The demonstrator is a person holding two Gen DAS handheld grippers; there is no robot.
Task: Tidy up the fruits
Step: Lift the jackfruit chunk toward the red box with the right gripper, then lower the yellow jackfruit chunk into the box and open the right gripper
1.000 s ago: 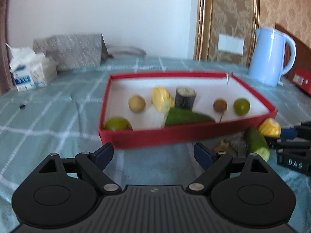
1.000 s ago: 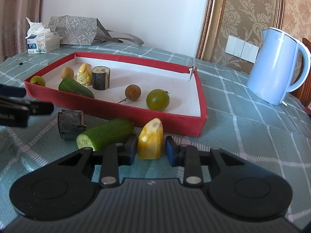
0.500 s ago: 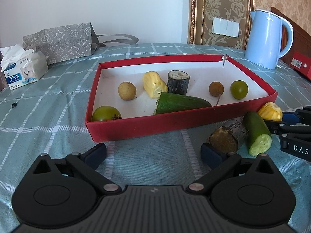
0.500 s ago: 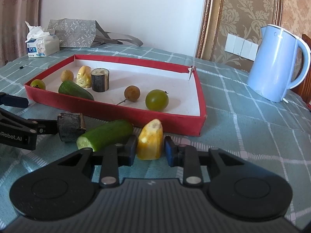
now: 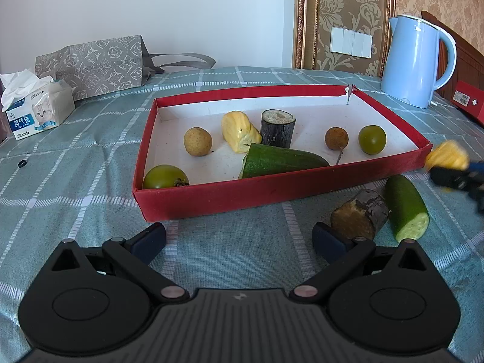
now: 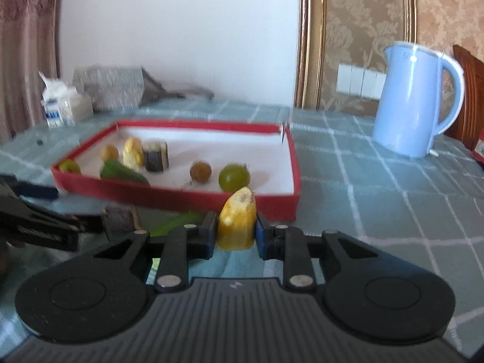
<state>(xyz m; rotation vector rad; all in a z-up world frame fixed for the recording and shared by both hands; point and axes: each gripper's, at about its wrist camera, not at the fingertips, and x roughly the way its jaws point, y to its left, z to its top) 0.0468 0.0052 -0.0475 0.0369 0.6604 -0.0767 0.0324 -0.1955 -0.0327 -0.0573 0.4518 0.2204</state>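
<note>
From the left wrist view, the left tool [image 5: 239,239] hangs with its jaws wide apart and empty over the checked tabletop [image 5: 75,187], just in front of the red tray [image 5: 211,196], which holds two green round fruits, two brown round fruits, one yellow wedge, one dark stump and one cucumber half; outside its near wall lie a second stump [image 5: 358,217] and a second cucumber half [image 5: 407,207], likely waiting their turn. From the right wrist view, the right tool [image 6: 236,234] is clamped on a yellow fruit wedge [image 6: 237,220], lifted near the tray's near right corner, probably to join its match inside.
</note>
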